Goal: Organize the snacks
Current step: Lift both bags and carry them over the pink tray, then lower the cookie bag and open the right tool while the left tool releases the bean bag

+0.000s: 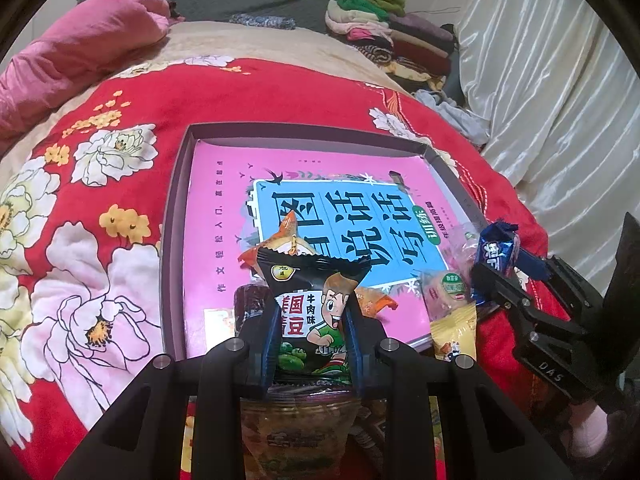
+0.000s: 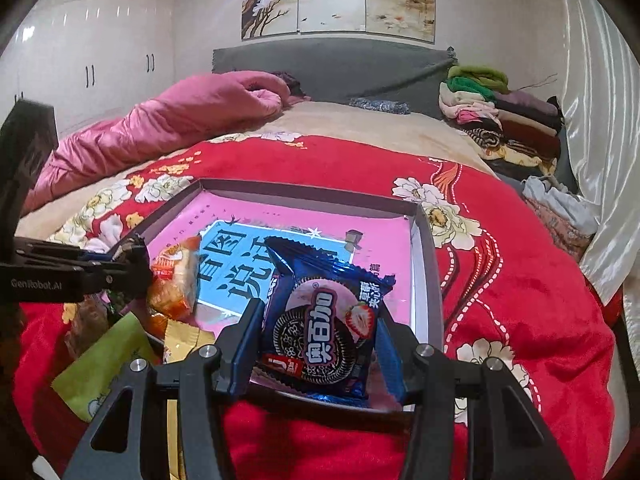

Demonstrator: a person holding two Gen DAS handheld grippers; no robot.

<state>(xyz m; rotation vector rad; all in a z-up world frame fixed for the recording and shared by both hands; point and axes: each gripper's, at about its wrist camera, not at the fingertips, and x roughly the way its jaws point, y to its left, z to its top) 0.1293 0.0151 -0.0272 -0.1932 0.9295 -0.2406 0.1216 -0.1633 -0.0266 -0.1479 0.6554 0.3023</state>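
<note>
A black green-pea packet (image 1: 308, 312) stands upright at 6 o'clock over the shallow grey box (image 1: 176, 216). A blue strawberry cookie packet (image 2: 324, 328) tilts at the box's 5 o'clock corner. More wrapped snacks (image 1: 450, 300) lie between.

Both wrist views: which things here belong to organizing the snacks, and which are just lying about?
Job:
- green-pea packet in left gripper
- blue cookie packet in right gripper
- shallow box
- orange snack pack

Lying about:
- pink book inside the box
- folded clothes
- pink quilt
</note>
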